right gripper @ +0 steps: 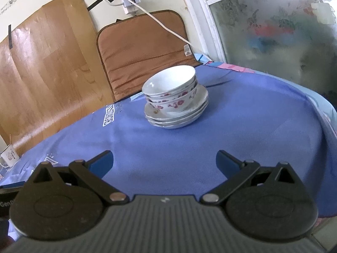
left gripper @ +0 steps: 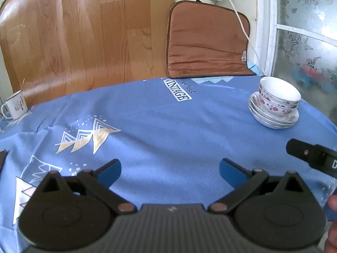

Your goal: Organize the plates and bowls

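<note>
A stack of white floral bowls (right gripper: 172, 90) sits on a stack of white plates (right gripper: 181, 116) on the blue tablecloth; the bowls (left gripper: 278, 97) and the plates (left gripper: 271, 118) also show at the far right in the left wrist view. My right gripper (right gripper: 164, 164) is open and empty, well short of the stack. My left gripper (left gripper: 170, 171) is open and empty over bare cloth, left of the stack. Part of the right gripper's body (left gripper: 311, 154) shows at the right edge of the left wrist view.
The table (left gripper: 147, 122) has a blue patterned cloth. A white enamel mug (left gripper: 15, 105) stands at the far left; it also shows in the right wrist view (right gripper: 9, 155). A brown cushion (right gripper: 143, 48), a wood panel and a white cable stand behind the table; a frosted window is at the right.
</note>
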The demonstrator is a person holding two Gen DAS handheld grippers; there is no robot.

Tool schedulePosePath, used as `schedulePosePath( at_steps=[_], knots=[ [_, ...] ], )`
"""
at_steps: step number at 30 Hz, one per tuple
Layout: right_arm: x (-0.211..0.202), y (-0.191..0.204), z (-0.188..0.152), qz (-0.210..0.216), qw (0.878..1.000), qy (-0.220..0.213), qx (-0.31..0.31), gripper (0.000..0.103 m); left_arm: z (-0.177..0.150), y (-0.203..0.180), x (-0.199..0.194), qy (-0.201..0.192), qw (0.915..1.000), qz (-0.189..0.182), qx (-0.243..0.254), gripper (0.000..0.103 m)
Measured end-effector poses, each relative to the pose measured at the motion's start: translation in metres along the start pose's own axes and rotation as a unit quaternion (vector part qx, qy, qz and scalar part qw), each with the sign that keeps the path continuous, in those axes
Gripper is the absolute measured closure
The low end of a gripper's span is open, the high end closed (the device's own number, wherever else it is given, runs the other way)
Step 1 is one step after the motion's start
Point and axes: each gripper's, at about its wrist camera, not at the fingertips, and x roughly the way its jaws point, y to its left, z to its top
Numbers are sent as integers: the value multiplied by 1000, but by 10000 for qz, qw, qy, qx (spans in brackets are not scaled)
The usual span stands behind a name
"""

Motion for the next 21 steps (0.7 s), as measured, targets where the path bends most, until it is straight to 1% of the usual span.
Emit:
schedulePosePath(
  at_steps=[9,13,16,19,21],
  knots=[
    [-5,0,-2,80,10000,-20,-12,0,2,-3,0,85,10000,24,6,0],
    [-4,-2,-1,92,9999,54,32,0,2,-3,3,180,9998,32,-10,0],
    [-6,-3,2,97,9999,51,48,0,3,-6,3,186,9998,-6,41,0],
    [-8,-3,3,115,9999,31,66,0,4,-9,4,315,9995,-92,37,0],
    [-10,-3,0,99,9999,-40,26,0,2,-10,5,332,9994,-99,41,0]
  ],
)
